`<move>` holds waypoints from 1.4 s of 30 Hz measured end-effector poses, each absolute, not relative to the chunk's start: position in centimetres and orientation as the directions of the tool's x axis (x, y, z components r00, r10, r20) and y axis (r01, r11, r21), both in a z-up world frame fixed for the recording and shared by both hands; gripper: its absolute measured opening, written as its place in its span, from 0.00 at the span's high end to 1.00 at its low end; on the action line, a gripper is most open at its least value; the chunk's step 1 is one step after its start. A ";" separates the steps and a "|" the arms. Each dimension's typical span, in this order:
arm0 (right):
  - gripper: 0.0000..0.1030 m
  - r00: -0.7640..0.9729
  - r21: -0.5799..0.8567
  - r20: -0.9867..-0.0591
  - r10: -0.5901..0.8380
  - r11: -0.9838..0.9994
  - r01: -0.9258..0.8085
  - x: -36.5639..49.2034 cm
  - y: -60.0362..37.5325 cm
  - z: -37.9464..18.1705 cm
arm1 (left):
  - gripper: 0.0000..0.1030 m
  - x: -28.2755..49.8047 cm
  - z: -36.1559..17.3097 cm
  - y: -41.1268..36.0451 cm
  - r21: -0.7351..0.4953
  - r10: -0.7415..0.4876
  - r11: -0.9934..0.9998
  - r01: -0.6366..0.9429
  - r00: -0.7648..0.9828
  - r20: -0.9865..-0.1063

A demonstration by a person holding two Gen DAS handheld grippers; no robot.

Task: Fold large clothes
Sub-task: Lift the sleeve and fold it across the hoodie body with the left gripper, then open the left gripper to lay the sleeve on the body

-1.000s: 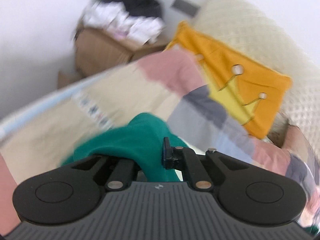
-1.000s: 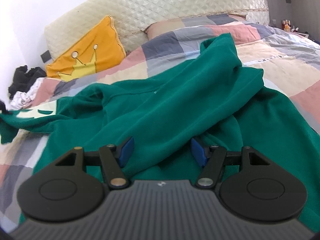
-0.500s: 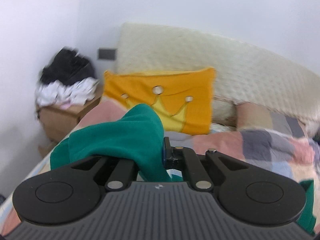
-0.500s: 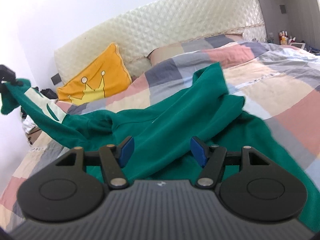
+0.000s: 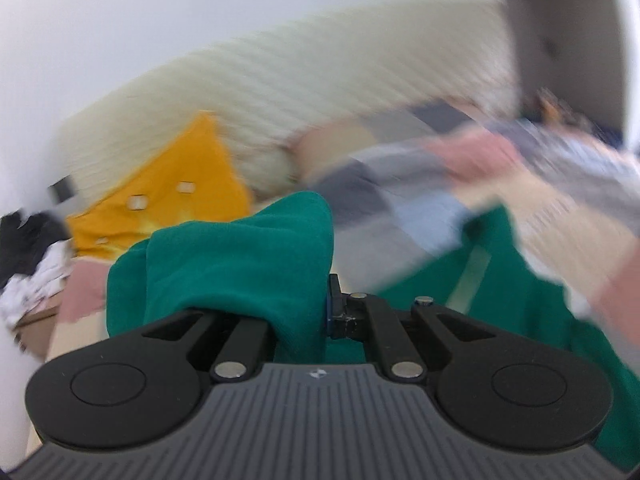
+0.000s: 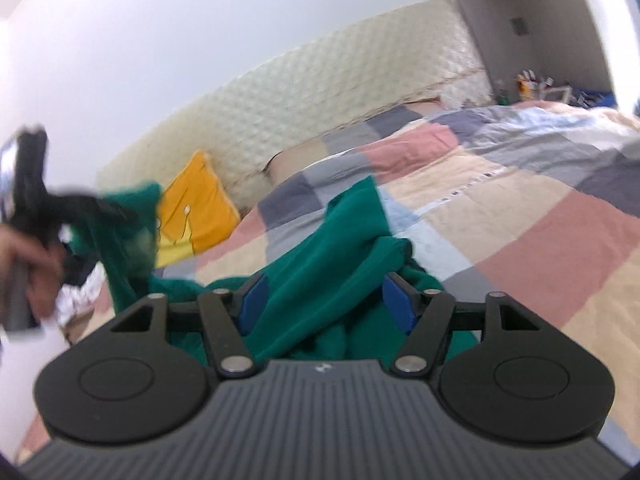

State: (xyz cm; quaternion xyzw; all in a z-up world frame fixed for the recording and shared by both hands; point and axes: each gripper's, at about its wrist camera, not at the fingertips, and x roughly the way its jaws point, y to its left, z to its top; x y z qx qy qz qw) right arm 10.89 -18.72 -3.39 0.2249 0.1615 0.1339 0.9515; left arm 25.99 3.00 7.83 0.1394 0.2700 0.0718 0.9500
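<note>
A bed fills both views, covered by a patchwork quilt (image 6: 500, 208) of pink, cream, grey and pale-blue squares, creased and rumpled toward the far side. Behind it runs a cream quilted headboard (image 6: 320, 96) against a plain white wall (image 6: 200, 32). A yellow cushion (image 6: 200, 208) leans at the foot of the headboard, with a pillow (image 6: 296, 160) in the quilt's pattern just beside it. At the far right corner small items stand on a low surface, too small to make out. In the left wrist view, which is blurred, a heap of black and white laundry (image 5: 28, 264) sits on a cardboard box (image 5: 36, 320) beside the bed. The green garment (image 6: 320, 280) lies bunched on the quilt near the bed's near edge, one end lifted off it. The left gripper (image 5: 316, 304) is clamped tight on a fold of that garment, which drapes over its left finger; from the right wrist view it hangs raised at the far left, held by a hand (image 6: 28, 268). The right gripper (image 6: 324, 304) stands fairly wide, with green cloth lying between its blue pads (image 6: 252, 304); whether they press on it I cannot tell.
</note>
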 end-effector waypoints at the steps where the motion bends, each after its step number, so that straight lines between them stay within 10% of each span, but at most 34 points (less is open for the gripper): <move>1: 0.35 0.914 0.485 -0.244 0.325 0.857 -0.175 11.0 -19.3 -3.5 | 0.93 26.1 6.1 0.8 0.308 0.182 0.951 -0.018 0.839 -0.513; 15: 0.35 0.915 0.592 -0.254 0.314 0.798 -0.109 13.4 -23.9 -5.6 | 0.90 24.9 -8.1 -7.8 0.200 0.055 0.974 0.106 0.749 -0.660; 20: 0.35 0.906 0.568 -0.283 0.313 0.817 -0.105 13.9 -22.9 -6.1 | 0.41 23.0 -5.9 -6.7 0.099 -0.028 0.987 0.129 0.734 -0.678; 42: 0.35 0.903 0.342 -0.203 0.378 0.892 -0.296 10.1 -14.8 -4.5 | 0.40 9.7 0.2 3.4 -0.093 -0.038 0.996 -0.015 0.843 -0.537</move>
